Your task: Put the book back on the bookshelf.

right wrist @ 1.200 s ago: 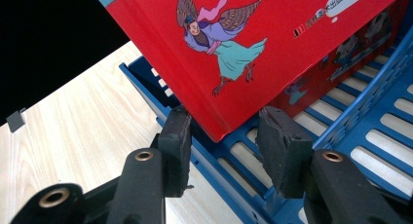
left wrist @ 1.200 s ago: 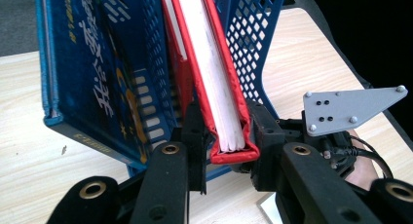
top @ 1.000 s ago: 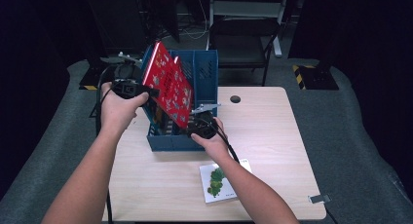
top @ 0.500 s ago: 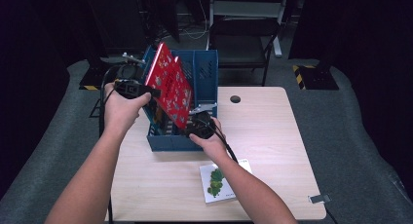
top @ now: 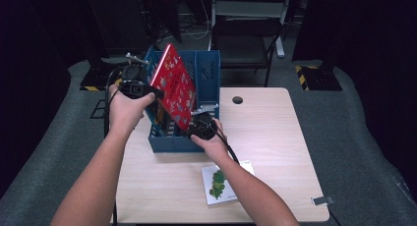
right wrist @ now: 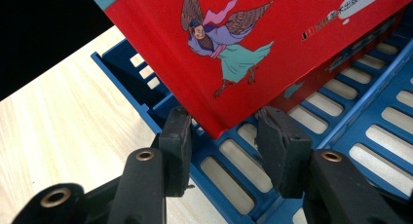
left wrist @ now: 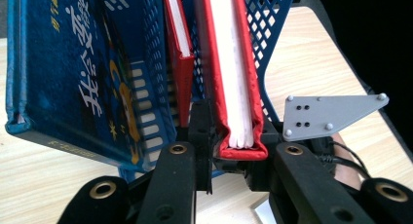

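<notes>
One red picture book (top: 173, 86), tilted; left claw (left wrist: 237, 148) clamps it, closing; right claw (right wrist: 223, 143) parted.

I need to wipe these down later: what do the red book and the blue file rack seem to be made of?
Red book: likely a glossy hardcover, stiff printed boards around white paper pages. Blue file rack: probably moulded plastic, with slotted floor and lattice walls.

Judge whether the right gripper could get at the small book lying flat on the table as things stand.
Probably yes. The small book lies flat and uncovered on the table, just beside the right forearm. The right gripper is up at the blue rack, its jaws apart under the red book, so it would have to draw back first.
</notes>
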`<move>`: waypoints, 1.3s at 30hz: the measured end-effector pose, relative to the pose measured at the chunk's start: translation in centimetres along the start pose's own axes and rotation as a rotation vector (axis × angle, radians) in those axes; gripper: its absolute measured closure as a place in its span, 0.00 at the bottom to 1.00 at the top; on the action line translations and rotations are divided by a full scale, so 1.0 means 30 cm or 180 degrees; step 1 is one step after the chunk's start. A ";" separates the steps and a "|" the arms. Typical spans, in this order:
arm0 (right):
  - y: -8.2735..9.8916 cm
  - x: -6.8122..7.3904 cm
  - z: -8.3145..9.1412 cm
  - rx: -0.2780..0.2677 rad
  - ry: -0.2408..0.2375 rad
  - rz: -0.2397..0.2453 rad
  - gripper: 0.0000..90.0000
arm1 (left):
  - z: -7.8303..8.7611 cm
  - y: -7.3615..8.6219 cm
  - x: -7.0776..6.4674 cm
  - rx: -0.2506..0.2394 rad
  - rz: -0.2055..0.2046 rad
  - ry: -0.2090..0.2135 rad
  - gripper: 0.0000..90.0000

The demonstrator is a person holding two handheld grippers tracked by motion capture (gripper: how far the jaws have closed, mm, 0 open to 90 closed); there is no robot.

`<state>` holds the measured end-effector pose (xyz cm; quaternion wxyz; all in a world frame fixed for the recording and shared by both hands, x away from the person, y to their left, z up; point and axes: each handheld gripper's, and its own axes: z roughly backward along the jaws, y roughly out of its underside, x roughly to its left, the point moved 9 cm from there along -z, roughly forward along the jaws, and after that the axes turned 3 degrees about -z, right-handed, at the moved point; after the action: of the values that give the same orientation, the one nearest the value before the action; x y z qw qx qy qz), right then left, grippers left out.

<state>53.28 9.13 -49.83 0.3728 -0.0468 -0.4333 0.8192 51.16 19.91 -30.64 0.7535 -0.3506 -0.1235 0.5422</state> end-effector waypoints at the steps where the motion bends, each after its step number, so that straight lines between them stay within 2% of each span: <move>1: 0.000 -0.001 -0.002 -0.0001 0.0011 0.0003 0.64 | -0.001 0.000 0.000 -0.0003 0.0005 -0.0011 0.87; 12: -0.002 0.003 -0.010 -0.0020 0.0046 -0.0007 0.64 | -0.003 0.000 0.017 -0.0003 0.0134 -0.0021 0.88; 19: -0.002 -0.004 -0.013 -0.0026 0.0099 -0.0005 0.64 | -0.015 -0.005 0.024 -0.0045 0.0303 -0.0030 0.88; 21: 0.001 -0.002 -0.012 0.0004 0.0108 -0.0067 0.64 | -0.019 -0.006 0.027 -0.0065 0.0347 -0.0032 0.88; 22: 0.001 -0.003 -0.012 -0.0001 0.0119 -0.0070 0.64 | -0.018 -0.004 0.032 -0.0034 0.0314 -0.0021 0.88; 23: 0.001 -0.004 -0.012 -0.0002 0.0125 -0.0067 0.64 | -0.021 -0.007 0.030 -0.0069 0.0388 -0.0021 0.88; 24: 0.000 -0.006 -0.012 -0.0009 0.0138 -0.0059 0.64 | -0.021 -0.008 0.035 -0.0061 0.0362 -0.0024 0.88; 26: -0.001 -0.009 -0.012 -0.0013 0.0154 -0.0049 0.64 | -0.024 -0.011 0.033 -0.0071 0.0414 -0.0037 0.88; 30: -0.001 -0.013 -0.012 -0.0019 0.0187 -0.0064 0.64 | -0.027 -0.014 0.032 -0.0032 0.0423 -0.0053 0.88; 33: -0.004 -0.020 -0.014 -0.0024 0.0215 -0.0033 0.63 | -0.033 -0.018 0.031 -0.0071 0.0517 -0.0064 0.88; 36: -0.006 -0.027 -0.015 -0.0031 0.0245 -0.0042 0.63 | -0.036 -0.016 0.034 -0.0048 0.0507 -0.0057 0.88; 39: -0.008 -0.031 -0.017 -0.0033 0.0255 0.0011 0.63 | -0.037 -0.018 0.030 -0.0042 0.0527 -0.0077 0.88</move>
<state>54.29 8.95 -50.21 0.3883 -0.0823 -0.4222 0.8150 52.54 20.21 -31.24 0.7022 -0.3581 -0.1068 0.6060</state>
